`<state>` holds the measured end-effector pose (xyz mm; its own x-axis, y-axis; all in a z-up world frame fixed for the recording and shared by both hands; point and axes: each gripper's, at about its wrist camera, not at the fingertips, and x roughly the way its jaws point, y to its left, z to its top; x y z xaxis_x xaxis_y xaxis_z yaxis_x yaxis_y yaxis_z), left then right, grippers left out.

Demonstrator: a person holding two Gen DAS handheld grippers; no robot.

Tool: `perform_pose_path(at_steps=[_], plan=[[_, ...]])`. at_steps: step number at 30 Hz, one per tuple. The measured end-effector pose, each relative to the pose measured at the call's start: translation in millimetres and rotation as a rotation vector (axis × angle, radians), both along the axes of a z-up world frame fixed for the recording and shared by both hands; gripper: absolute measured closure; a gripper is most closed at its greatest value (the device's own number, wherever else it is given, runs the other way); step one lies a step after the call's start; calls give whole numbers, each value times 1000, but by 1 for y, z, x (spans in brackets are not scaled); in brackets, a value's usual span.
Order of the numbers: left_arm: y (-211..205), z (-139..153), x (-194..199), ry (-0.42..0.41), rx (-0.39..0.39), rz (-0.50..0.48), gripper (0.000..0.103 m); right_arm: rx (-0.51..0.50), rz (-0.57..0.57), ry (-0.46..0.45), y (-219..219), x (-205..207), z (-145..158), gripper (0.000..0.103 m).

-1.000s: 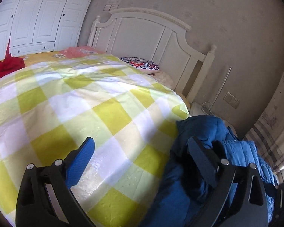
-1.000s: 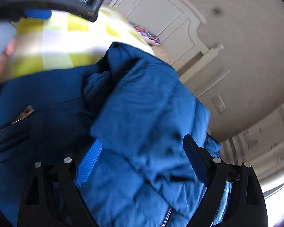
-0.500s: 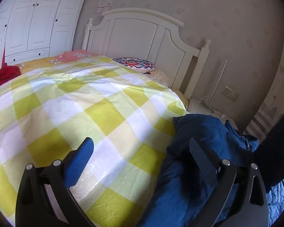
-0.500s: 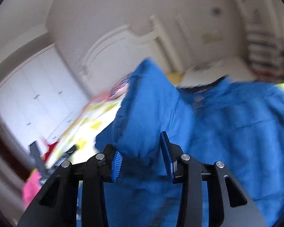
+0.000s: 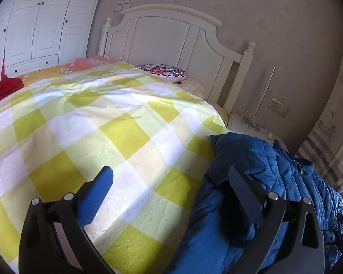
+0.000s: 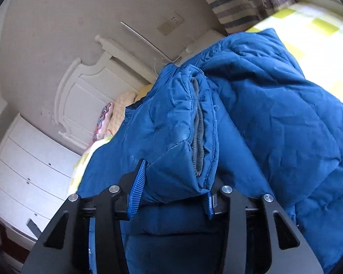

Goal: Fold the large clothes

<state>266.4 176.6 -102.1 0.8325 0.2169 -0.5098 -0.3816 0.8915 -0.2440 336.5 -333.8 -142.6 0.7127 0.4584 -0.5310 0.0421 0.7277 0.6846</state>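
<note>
A blue padded jacket (image 5: 258,182) lies bunched at the right edge of the bed. My left gripper (image 5: 171,182) is open and empty, low over the yellow-checked bedspread (image 5: 103,123); its right finger (image 5: 244,187) lies against the jacket. In the right wrist view my right gripper (image 6: 175,182) is shut on a sleeve cuff (image 6: 189,127) of the jacket (image 6: 274,118), with the grey knit lining showing. The sleeve is lifted off the bed.
A white headboard (image 5: 171,36) and a patterned pillow (image 5: 164,72) stand at the far end. A red garment (image 5: 4,89) lies at the far left. A white wardrobe (image 5: 38,20), a nightstand with cables (image 5: 251,123) and a striped curtain (image 5: 320,155) surround the bed.
My right gripper closed on the jacket sleeve and swung it up and around; its view rolled strongly. My left gripper stayed open and tilted slightly.
</note>
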Motion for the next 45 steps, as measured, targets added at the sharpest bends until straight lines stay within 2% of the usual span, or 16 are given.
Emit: perform_pose_path(at_steps=[4, 6, 8, 11, 15, 17, 19, 22, 27, 29, 31, 34, 38, 40, 43, 45], plan=[[-2, 1, -1, -7, 13, -11, 3, -102, 10, -88, 19, -13, 25, 77], [-1, 1, 1, 0, 6, -10, 3, -140, 8, -176, 22, -19, 48, 79], [1, 0, 1, 5, -4, -5, 3, -115, -14, -220, 12, -28, 63, 79], [1, 0, 0, 2, -5, -2, 3, -124, -50, -172, -7, -25, 58, 79], [-2, 0, 1, 7, 5, -8, 3, -62, -54, 16, -22, -15, -2, 81], [-1, -1, 1, 12, -2, -5, 3, -35, -63, 12, -26, -19, -1, 81], [2, -2, 1, 14, -15, 2, 3, -112, -110, -76, -22, -30, 20, 81], [4, -4, 2, 23, -26, 6, 3, -137, -120, -161, -17, -39, 36, 81], [2, -3, 3, 24, -17, 4, 3, -142, -110, -5, -23, -27, 8, 82], [3, -4, 2, 23, -23, 6, 3, -136, -128, 14, -26, -29, 12, 78], [5, -4, 3, 26, -27, 8, 3, -151, -176, -7, -28, -38, 19, 57], [3, -4, 4, 30, -21, 5, 3, -264, -318, -130, -30, -58, 51, 51], [0, -3, 6, 40, -7, -5, 3, -507, -195, -196, 10, -42, 74, 51], [1, -3, 5, 38, -13, -1, 3, -629, -89, -182, 34, -24, 69, 51], [4, -4, 3, 35, -28, 14, 3, -738, 18, -7, 48, 12, 27, 50], [4, -4, 3, 37, -30, 18, 3, -741, 17, -16, 44, 15, 20, 49]])
